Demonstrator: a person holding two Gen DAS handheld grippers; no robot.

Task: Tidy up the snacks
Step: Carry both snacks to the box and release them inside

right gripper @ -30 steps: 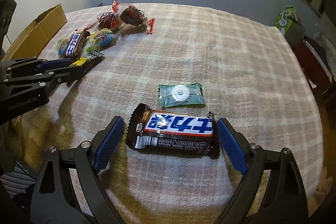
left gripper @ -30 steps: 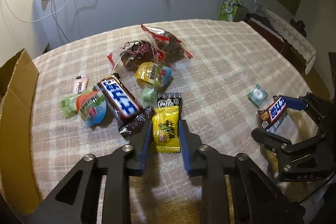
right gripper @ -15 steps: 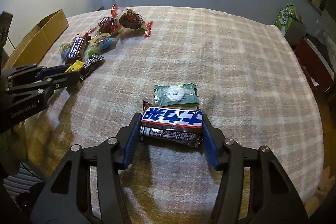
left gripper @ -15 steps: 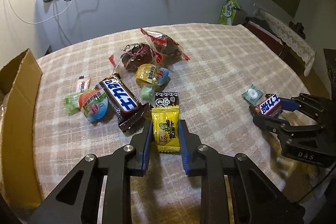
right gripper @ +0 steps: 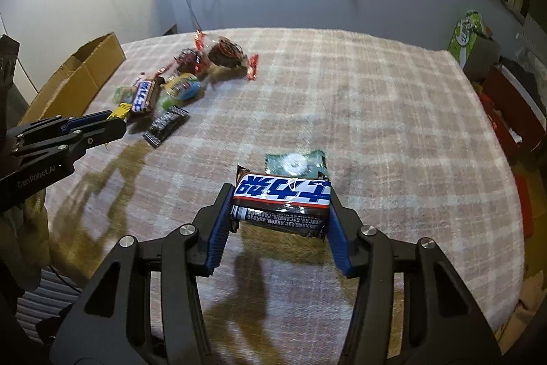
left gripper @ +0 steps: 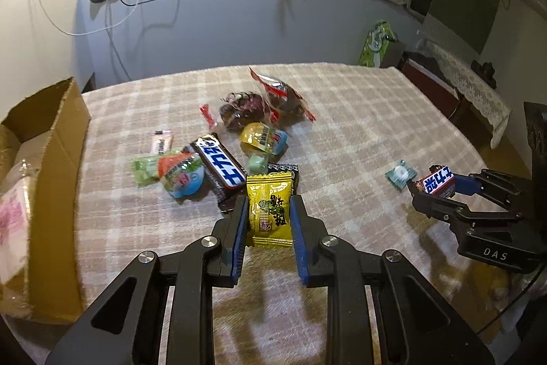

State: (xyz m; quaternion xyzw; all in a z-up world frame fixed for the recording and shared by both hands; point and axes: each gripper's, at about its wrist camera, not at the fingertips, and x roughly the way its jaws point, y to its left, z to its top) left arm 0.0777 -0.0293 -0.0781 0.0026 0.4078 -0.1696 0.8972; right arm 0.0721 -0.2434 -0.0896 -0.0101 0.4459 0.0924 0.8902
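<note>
pinching a crinkly yellow foil sachet [left gripper: 270, 214] low centre in my left gripper [left gripper: 268, 221], my right gripper [right gripper: 278, 221] clamps a brown-and-blue wrapped chocolate bar [right gripper: 283, 199] endwise; slick film could slip.

yellow packet [left gripper: 270, 211]: upright between blue pads | brown-blue bar [right gripper: 282, 199]: clamped crosswise, lifted | snack pile [left gripper: 218, 156]: on cloth

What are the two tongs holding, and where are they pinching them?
The left tongs pinch the yellow candy packet by its two long sides. The right tongs pinch a chocolate bar by its two short ends.
</note>
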